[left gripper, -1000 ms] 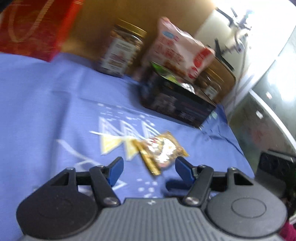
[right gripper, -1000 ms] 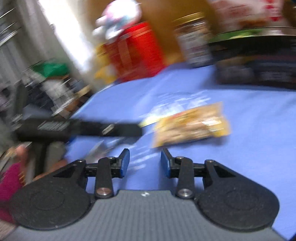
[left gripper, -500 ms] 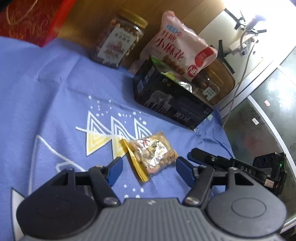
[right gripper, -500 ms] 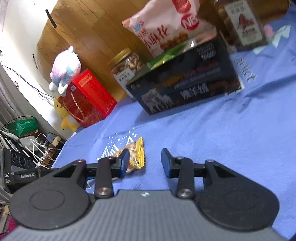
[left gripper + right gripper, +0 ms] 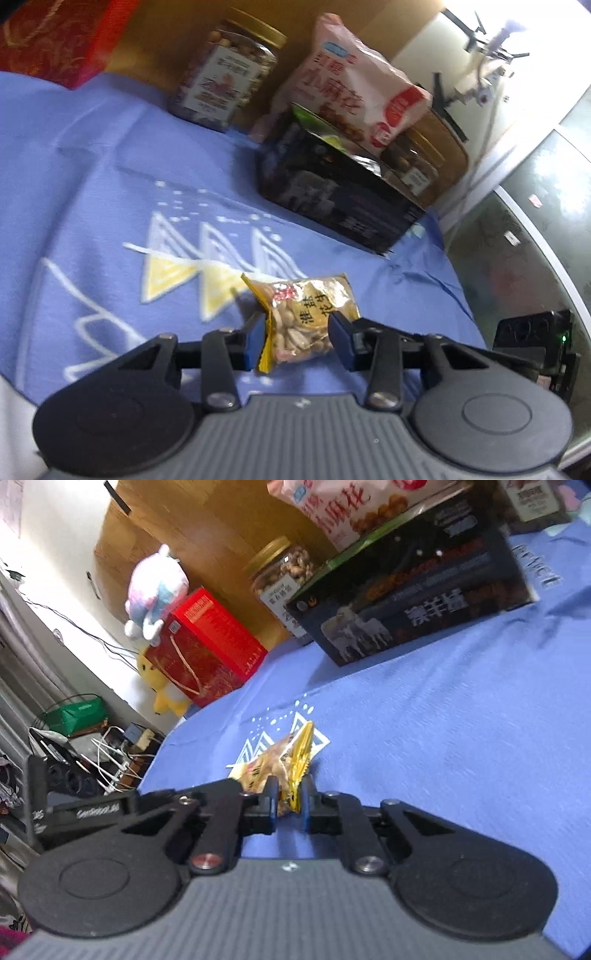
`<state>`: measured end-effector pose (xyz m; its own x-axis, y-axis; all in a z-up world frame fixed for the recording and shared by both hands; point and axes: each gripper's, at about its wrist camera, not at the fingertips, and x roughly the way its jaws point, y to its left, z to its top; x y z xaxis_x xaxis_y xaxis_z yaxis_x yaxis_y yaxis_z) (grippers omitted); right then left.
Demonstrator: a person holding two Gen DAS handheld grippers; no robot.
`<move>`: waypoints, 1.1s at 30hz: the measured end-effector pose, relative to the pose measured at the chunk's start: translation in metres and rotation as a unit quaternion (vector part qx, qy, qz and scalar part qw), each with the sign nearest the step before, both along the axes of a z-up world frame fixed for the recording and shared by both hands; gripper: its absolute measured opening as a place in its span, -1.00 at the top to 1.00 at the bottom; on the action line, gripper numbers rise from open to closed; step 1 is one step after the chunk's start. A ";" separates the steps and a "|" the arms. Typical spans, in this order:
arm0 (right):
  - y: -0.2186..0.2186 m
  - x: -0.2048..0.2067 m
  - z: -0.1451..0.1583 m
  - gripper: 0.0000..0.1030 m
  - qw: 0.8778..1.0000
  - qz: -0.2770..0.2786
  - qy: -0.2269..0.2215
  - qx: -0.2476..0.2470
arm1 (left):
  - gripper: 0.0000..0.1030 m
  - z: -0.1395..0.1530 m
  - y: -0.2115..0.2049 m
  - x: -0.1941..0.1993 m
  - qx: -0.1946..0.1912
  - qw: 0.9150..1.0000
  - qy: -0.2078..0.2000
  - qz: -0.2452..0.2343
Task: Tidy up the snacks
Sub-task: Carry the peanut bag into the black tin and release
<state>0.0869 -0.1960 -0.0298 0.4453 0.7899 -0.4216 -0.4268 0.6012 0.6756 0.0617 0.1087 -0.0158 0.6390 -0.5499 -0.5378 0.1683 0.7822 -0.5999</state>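
Yellow, crinkled peanut packet (image 5: pixel 306 317) sits tilted between both grippers' fingers (image 5: pixel 271 801).

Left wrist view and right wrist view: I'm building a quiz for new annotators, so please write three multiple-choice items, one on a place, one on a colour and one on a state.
1. Where is the peanut packet?
A. inside the black box
B. atop the red box
C. between the fingers of the left gripper

2. What colour is most of the cloth?
A. green
B. blue
C. red

3. How is the right gripper?
A. shut on the packet's yellow edge
B. wide open and holding nothing
C. holding a jar

Answers: C, the blue pads flank the packet; B, blue surrounds the small printed triangles; A, its narrow jaws pinch the edge.
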 end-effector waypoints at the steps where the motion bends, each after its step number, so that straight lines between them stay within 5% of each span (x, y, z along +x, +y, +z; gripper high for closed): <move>1: -0.005 -0.005 0.001 0.72 1.000 -0.004 -0.003 0.004 | 0.29 0.001 -0.005 0.000 0.003 1.000 -0.003 -0.006; 10: -0.034 -0.013 0.020 0.72 0.997 -0.064 -0.045 0.023 | 0.29 0.034 -0.042 0.024 0.016 0.997 -0.043 -0.055; 18: -0.046 0.024 0.063 0.72 0.987 -0.098 -0.126 0.019 | 0.29 0.087 -0.072 0.076 0.050 0.990 -0.112 -0.070; 29: -0.052 0.113 0.071 0.69 0.968 -0.144 -0.189 -0.084 | 0.28 0.085 -0.115 0.174 0.090 0.987 -0.108 -0.079; 33: -0.043 0.131 0.061 0.42 0.946 -0.165 -0.230 -0.160 | 0.28 0.066 -0.125 0.202 0.103 0.988 -0.079 -0.079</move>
<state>0.2174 -0.2389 0.0313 0.8398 0.4410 -0.3166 -0.3853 0.8950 0.2248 0.2639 -0.0166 0.0505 0.6387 -0.5394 -0.5487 0.3776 0.8411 -0.3872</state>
